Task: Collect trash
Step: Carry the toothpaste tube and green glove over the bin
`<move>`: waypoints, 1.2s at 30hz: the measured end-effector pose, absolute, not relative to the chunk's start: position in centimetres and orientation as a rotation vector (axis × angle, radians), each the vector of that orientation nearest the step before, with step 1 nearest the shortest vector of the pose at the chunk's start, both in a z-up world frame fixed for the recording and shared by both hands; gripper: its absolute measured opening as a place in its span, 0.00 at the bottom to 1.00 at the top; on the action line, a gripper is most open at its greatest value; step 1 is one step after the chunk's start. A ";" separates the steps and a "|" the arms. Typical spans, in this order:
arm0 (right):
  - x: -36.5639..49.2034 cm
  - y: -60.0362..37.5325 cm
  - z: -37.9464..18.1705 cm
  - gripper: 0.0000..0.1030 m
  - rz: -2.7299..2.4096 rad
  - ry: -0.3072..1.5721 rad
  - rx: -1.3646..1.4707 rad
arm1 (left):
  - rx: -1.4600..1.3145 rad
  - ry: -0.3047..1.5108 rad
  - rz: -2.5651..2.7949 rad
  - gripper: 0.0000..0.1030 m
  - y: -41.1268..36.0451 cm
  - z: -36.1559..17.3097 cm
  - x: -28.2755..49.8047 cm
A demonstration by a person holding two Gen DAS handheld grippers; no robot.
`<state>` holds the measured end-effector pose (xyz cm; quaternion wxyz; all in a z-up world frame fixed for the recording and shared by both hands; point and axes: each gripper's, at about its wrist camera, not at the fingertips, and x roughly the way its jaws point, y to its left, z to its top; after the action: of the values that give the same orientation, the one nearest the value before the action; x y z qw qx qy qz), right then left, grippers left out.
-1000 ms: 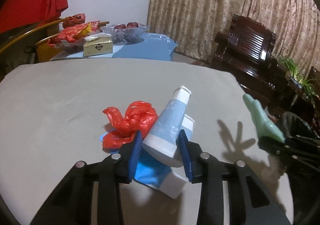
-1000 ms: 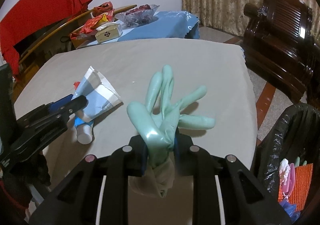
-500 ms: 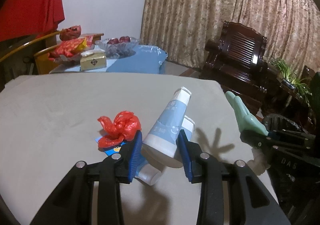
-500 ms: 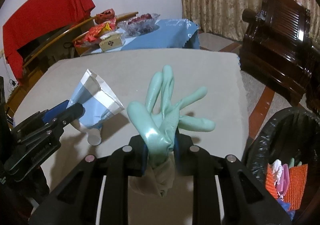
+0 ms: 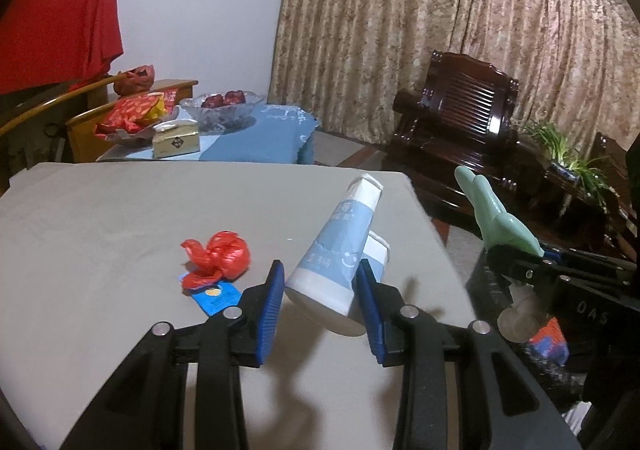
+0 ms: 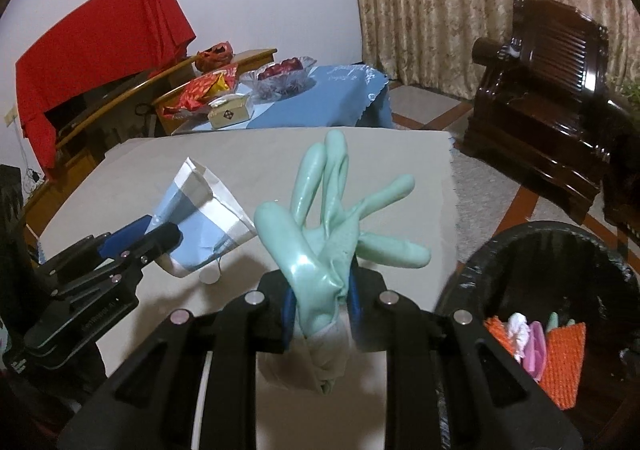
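My left gripper (image 5: 320, 290) is shut on a crushed blue and white paper cup (image 5: 340, 250) and holds it above the grey table (image 5: 120, 218). The cup also shows in the right wrist view (image 6: 200, 218). My right gripper (image 6: 320, 302) is shut on a pale green rubber glove (image 6: 320, 234), held above the table's right edge, and it shows in the left wrist view too (image 5: 500, 226). A red plastic bag (image 5: 216, 260) lies on the table on a blue wrapper (image 5: 214, 296). A black-lined trash bin (image 6: 560, 290) stands low on the right with trash inside.
A small white cup (image 6: 210, 274) lies on the table under the held one. A low blue-covered table (image 6: 312, 98) with a fruit bowl and boxes stands behind. A dark wooden armchair (image 6: 552, 110) stands at the right, curtains behind it.
Both grippers have risen and moved toward the table's right edge with their loads. The red bag and blue wrapper stay on the table, now farther off. The bin shows more fully.
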<state>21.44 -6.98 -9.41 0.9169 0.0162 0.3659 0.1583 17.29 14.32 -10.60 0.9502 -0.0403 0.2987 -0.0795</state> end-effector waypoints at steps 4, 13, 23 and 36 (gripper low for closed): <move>20.2 -9.0 -8.6 0.20 0.304 0.742 0.037 | -0.078 0.600 -0.188 0.36 12.8 -10.1 16.6; 17.7 -13.9 -8.1 0.20 0.222 0.730 0.059 | -0.054 0.578 -0.265 0.36 8.2 -9.3 15.3; 15.3 -19.7 -7.9 0.20 0.121 0.705 0.083 | -0.034 0.567 -0.365 0.36 2.6 -8.6 14.6; 13.4 -26.5 -8.4 0.20 -0.004 0.672 0.106 | 0.018 0.576 -0.492 0.36 -5.1 -8.8 15.3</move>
<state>13.37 -26.53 -8.40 0.9426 0.0520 0.3297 -0.0020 15.29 -5.09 -8.75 0.9291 0.0090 0.2812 -0.2402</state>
